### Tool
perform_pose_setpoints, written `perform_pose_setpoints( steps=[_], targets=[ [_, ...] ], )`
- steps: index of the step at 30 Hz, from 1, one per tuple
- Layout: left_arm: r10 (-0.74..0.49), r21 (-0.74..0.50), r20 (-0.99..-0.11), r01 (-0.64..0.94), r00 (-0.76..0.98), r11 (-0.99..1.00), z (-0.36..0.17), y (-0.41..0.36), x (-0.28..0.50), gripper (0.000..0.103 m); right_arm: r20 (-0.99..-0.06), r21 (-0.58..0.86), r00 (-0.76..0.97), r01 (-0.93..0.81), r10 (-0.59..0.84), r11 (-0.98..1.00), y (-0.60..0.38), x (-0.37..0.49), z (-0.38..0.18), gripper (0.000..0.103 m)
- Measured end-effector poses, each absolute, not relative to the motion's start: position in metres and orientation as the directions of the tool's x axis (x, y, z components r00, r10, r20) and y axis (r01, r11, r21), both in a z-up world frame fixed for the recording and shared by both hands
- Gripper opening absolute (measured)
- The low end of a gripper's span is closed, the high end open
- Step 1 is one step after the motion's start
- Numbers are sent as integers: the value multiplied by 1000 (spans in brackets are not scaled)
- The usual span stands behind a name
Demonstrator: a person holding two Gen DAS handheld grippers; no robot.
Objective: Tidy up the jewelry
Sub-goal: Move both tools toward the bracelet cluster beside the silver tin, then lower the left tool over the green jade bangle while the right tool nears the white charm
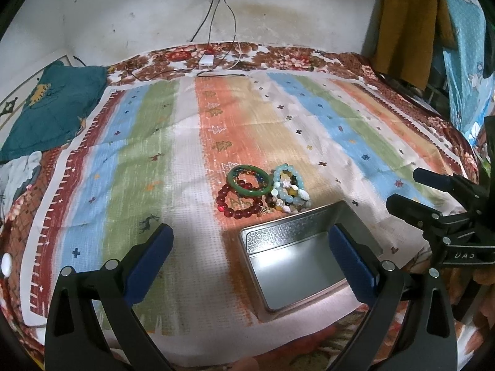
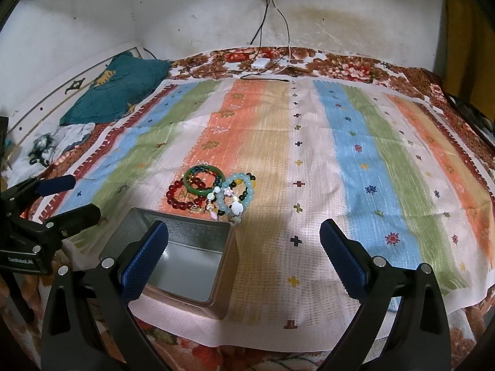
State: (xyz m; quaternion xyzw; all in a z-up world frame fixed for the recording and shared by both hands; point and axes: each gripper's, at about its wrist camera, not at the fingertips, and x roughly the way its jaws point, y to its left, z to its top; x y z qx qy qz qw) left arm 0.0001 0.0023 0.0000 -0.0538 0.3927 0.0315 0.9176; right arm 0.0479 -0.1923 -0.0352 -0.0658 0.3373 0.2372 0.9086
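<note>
Striped cloth [image 1: 173, 160] is lying spread over a flowered bed, with a stained white wall and a power strip behind it, and everything for the job is sitting near the front edge. An open metal tin [image 1: 272, 232] is standing empty on the cloth, and just beyond its far rim a heap of bracelets is resting in a tangle: a red bead bracelet [image 1: 235, 207], a green bangle [image 1: 247, 181] overlapping it, and a pale blue bead bracelet [image 1: 289, 185] touching them on the right side. Both tools are hanging above the near edge with their blue pads spread wide and nothing between them. The left gripper [image 1: 250, 253] is hovering almost directly over the tin, so the pile is lying straight ahead of it, a short reach forward. The right gripper [image 2: 244, 253] is sitting to the tin's right, and from there the jewelry is lying ahead and off to its left. To my eye the left one is standing nearer the red beads and the right nearer the pale blue ones.
</note>
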Motion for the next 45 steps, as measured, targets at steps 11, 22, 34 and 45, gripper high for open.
perform_pose_setpoints(
  steps=[11, 22, 34, 45],
  targets=[
    [15, -80, -742, -112, 670, 990, -5, 7, 1, 98, -659, 54, 650, -462, 379, 885, -192, 54, -37, 99],
    [68, -69, -739, -176, 670, 982, -4, 14, 3, 98, -674, 57, 635, -466, 378, 883, -188, 60, -39, 99],
    [75, -66, -775, -199, 628, 978, -11, 20, 15, 98, -687, 61, 620, -471, 379, 880, -184, 65, -42, 99],
    [97, -26, -844, -221, 527, 975, -24, 25, 41, 98, -729, 86, 570, -472, 378, 877, -178, 88, -45, 99]
  ],
)
